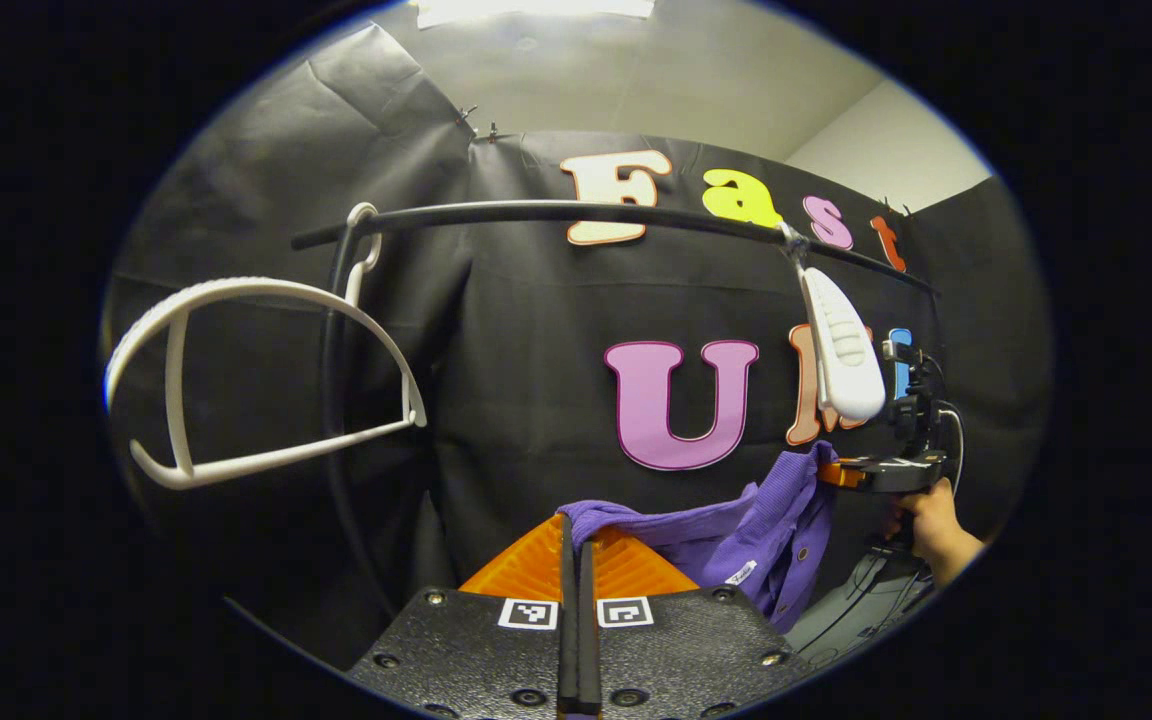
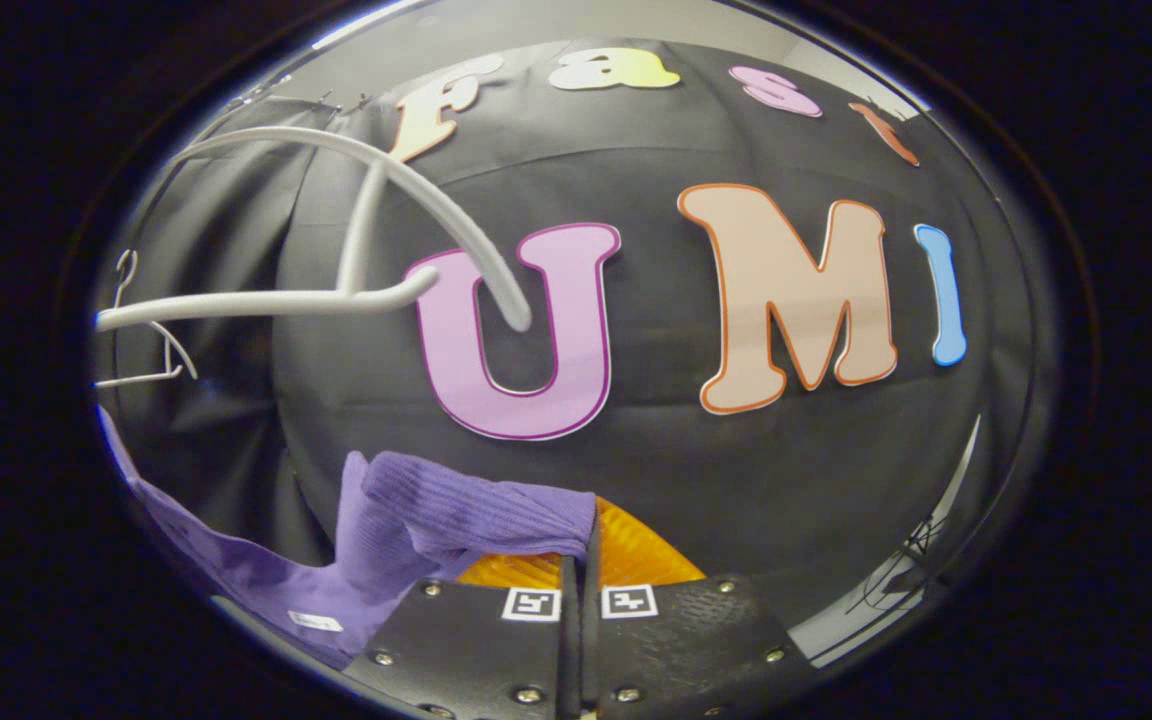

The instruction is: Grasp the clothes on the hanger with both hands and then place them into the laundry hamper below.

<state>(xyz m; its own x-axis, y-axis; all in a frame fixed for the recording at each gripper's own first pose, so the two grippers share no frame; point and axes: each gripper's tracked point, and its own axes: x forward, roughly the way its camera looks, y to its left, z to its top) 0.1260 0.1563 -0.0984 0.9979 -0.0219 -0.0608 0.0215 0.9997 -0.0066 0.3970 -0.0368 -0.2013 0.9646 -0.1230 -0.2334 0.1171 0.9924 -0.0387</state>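
Note:
A purple knitted garment (image 1: 726, 530) hangs off the hangers, stretched between my two grippers. In the left gripper view my left gripper (image 1: 577, 528) is shut on one end of it, the cloth coming out from between the fingertips to the right. Farther right, the right gripper (image 1: 841, 472), held by a hand (image 1: 936, 535), pinches the other end. In the right gripper view my right gripper (image 2: 587, 535) is shut on the ribbed purple cloth (image 2: 456, 520), which trails down to the left. A bare white hanger (image 1: 266, 300) hangs on the black rail (image 1: 556, 212).
A second white hanger (image 1: 841, 345) hangs edge-on near the rail's right end, just above the right gripper. In the right gripper view a white hanger (image 2: 386, 230) is close overhead at the upper left. A pale surface with cables (image 1: 856, 610) lies at the lower right.

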